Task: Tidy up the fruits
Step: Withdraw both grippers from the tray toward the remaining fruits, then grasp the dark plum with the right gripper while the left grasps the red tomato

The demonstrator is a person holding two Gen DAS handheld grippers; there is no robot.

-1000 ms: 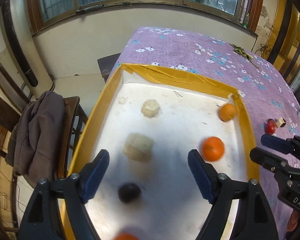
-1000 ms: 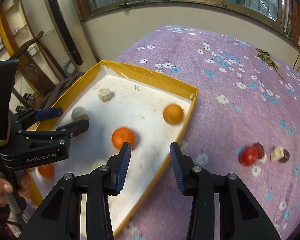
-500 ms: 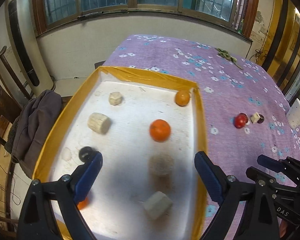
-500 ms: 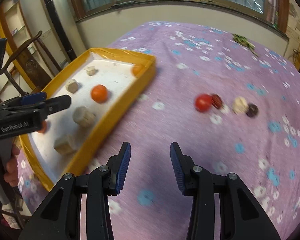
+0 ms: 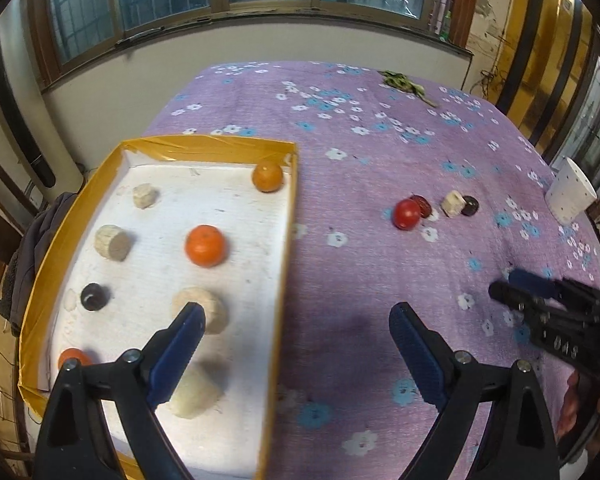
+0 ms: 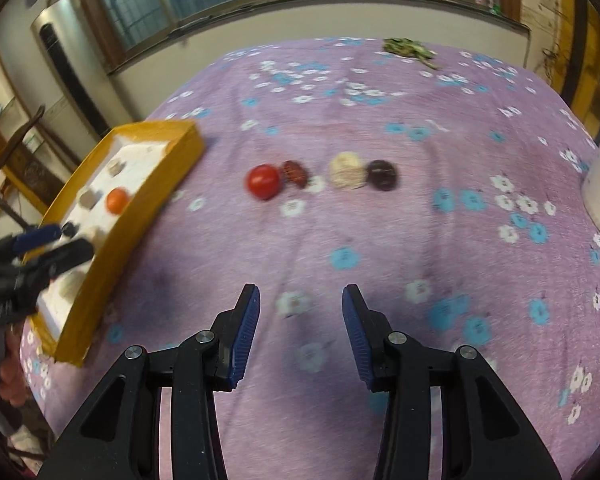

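Four loose pieces sit in a row on the purple flowered cloth of the counter [image 6: 380, 248], well apart from the yellow-rimmed tray [image 5: 288, 264]: red tomato [image 6: 264, 181], a dark red wrinkled fruit [image 6: 294, 173] touching it, then a pale beige chunk [image 6: 347, 170] w/ a dark purple fruit [image 6: 382, 175] right against it. Same row shows in left wrist view, tomato [image 5: 407, 214] leftmost.

Tray holds two oranges, one mid-tray [image 5: 205, 245] & one in the far corner [image 5: 267, 176], plus beige chunks, a dark round fruit [image 5: 93, 297] & another orange piece [image 5: 74, 358] at the near left edge.

Left tongs [image 5: 296, 344] are spread wide, nothing between them, straddling the tray's right rim: left finger over the tray, right finger over the cloth. Right tongs [image 6: 300, 330] are parted & empty, above bare cloth, nearer the camera than the fruit row. White cup [image 5: 570, 196] stands at the far right of the counter.
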